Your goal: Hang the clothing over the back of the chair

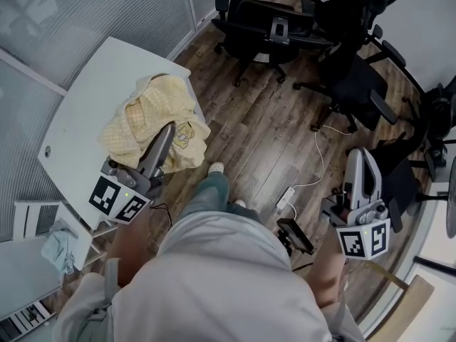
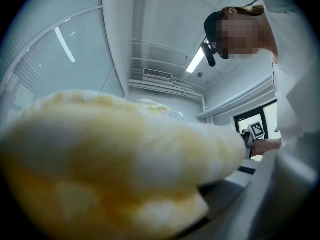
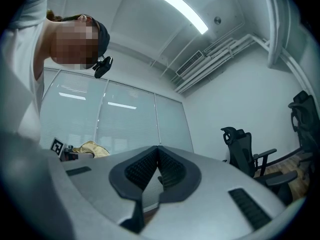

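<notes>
Clothing (image 1: 149, 116), yellow and bunched, lies at the edge of the white worktop (image 1: 89, 95) beside the wooden floor (image 1: 263, 130), the left gripper (image 1: 167, 132) clamped on its fabric, the right gripper (image 1: 356, 157) fully closed and empty.

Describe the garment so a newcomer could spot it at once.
Find the white table at the head view's left. The crumpled garment is heaped on its edge, in the jaws of the left gripper. It is the only pale yellow checked thing there.
</notes>
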